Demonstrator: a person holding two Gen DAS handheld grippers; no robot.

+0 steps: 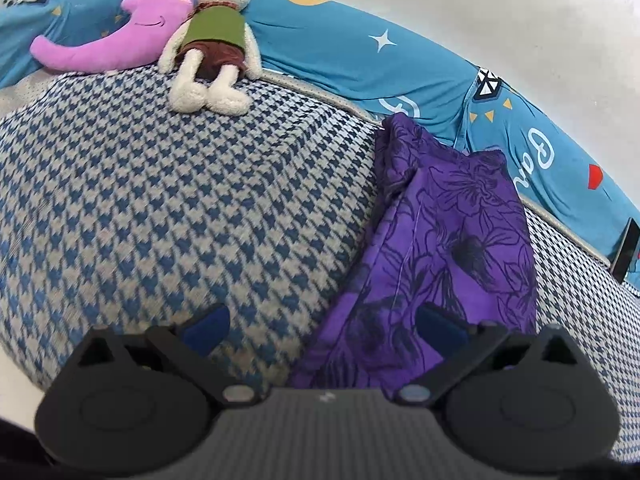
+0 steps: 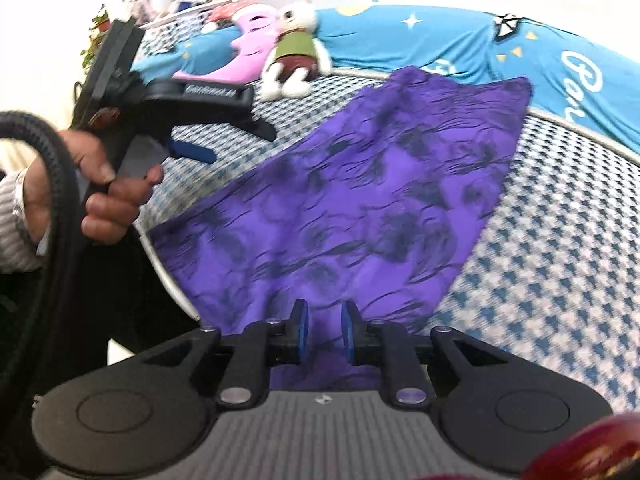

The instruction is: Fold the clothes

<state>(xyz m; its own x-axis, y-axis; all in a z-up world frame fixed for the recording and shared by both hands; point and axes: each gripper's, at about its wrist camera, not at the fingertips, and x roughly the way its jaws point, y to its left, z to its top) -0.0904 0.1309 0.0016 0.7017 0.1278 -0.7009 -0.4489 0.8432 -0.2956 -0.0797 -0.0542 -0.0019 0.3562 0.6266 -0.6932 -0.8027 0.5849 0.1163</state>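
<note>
A purple garment with a dark flower print point(image 1: 452, 232) lies on the houndstooth bedspread point(image 1: 160, 200). In the left wrist view it runs from the lower middle up to the right. My left gripper point(image 1: 324, 332) is open and holds nothing, with its right finger point(image 1: 440, 330) over the garment's near edge. In the right wrist view the garment point(image 2: 380, 184) fans out from my right gripper point(image 2: 325, 332), whose blue pads point(image 2: 302, 332) stand close together with the fabric's near end between them. A hand point(image 2: 108, 196) holds the left gripper point(image 2: 236, 144) above the bed, left of the garment.
A cream plush rabbit point(image 1: 212, 44) and a pink plush moon point(image 1: 132, 28) lie at the bed's far end against a blue quilt with stars point(image 1: 360, 52). A dark phone point(image 1: 628, 252) leans at the right edge. The houndstooth bedspread point(image 2: 560, 220) stretches right of the garment.
</note>
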